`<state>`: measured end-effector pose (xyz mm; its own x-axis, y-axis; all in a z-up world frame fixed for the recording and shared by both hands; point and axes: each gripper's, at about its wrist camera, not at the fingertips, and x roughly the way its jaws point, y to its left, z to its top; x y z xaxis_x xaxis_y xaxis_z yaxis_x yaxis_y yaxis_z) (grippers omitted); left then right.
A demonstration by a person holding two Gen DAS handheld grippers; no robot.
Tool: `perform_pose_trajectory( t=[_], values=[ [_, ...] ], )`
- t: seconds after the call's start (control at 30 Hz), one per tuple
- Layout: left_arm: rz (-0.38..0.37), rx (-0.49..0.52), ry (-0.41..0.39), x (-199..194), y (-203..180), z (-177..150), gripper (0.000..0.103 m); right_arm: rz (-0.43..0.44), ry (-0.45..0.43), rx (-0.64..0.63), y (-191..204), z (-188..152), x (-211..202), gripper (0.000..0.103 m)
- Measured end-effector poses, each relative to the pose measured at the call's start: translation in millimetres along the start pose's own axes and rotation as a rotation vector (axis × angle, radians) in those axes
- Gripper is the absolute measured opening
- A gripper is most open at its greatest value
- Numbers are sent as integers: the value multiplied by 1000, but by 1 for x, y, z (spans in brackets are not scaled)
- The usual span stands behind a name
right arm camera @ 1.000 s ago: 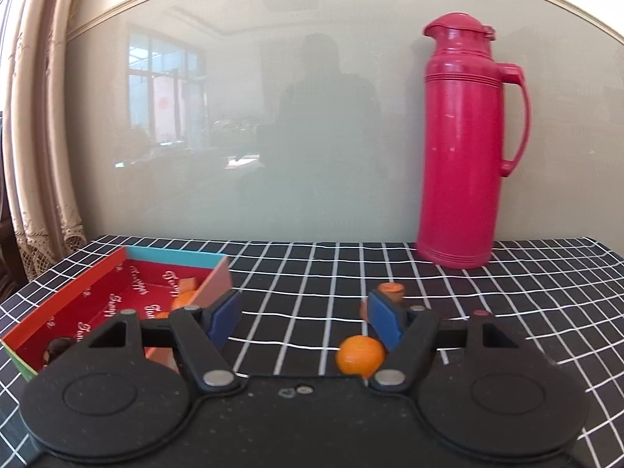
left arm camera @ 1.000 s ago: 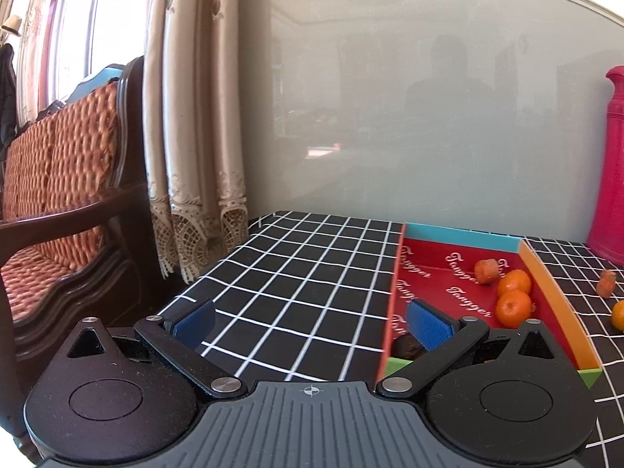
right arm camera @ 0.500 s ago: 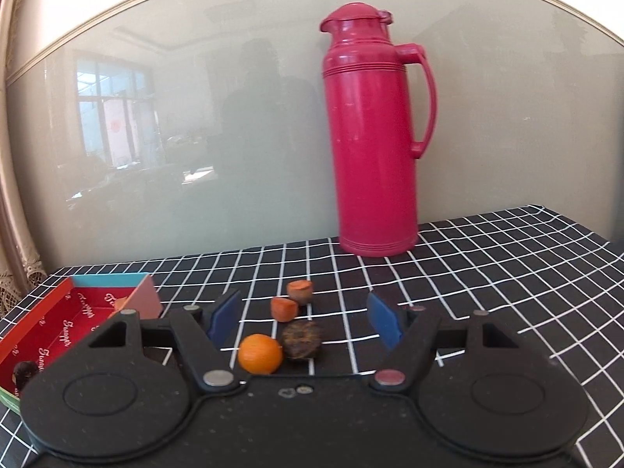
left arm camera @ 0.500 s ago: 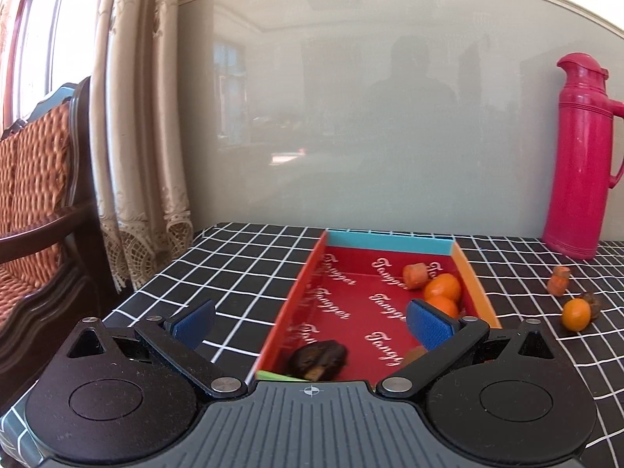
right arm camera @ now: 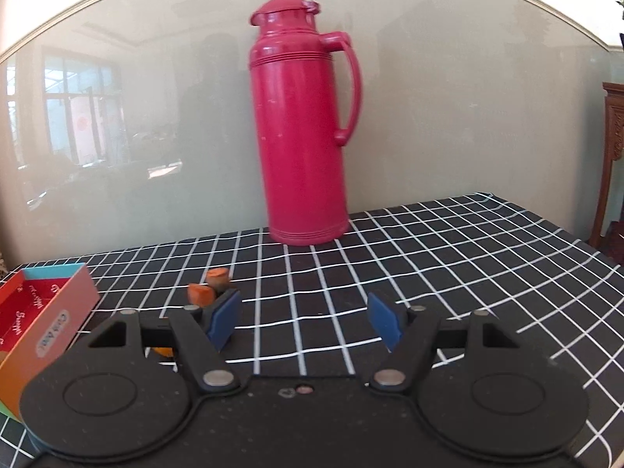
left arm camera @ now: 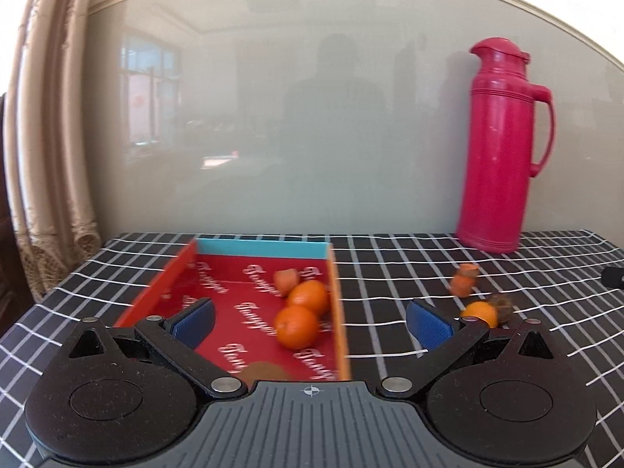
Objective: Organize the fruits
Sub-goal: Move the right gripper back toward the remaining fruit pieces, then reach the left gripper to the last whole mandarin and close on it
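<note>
fruit: loose orange (left arm camera: 479,312) with small pieces (left arm camera: 464,281) on counter (left arm camera: 390,273), right of box (left arm camera: 337,312); two oranges (left arm camera: 296,327) inside.
relation: loose orange just left of right hand-held gripper (right arm camera: 302,321), likely nearer it.
left hand-held gripper (left arm camera: 310,321): spread, empty, over box.
right: spread, empty.
around: flask (right arm camera: 302,124) behind, clear of path.

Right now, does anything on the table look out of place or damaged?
Yes. Several fruits lie loose on the checked cloth right of the red box: an orange, a dark brownish piece beside it, and two small orange chunks that look cut or broken. Nothing looks spilled. Both tongs are open and empty.
</note>
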<state>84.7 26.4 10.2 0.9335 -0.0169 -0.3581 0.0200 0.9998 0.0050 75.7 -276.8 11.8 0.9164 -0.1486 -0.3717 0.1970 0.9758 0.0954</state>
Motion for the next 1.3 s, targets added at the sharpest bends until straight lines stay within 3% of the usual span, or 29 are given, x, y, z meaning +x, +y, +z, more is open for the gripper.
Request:
perform_pose_trajectory(
  t=[0.47, 0.8, 1.1, 1.3],
  values=[
    [-125, 49, 36, 32, -75, -3, 103, -87, 11, 33, -50, -8, 8, 72],
    [-157, 78, 77, 55, -107, -7, 103, -160, 25, 64, -92, -14, 4, 72],
    [-174, 96, 117, 71, -125, -15, 103, -183, 30, 57, -102, -16, 7, 72],
    [-184, 86, 130, 80, -135, -17, 103, -246, 35, 68, -117, -16, 14, 72]
  ],
)
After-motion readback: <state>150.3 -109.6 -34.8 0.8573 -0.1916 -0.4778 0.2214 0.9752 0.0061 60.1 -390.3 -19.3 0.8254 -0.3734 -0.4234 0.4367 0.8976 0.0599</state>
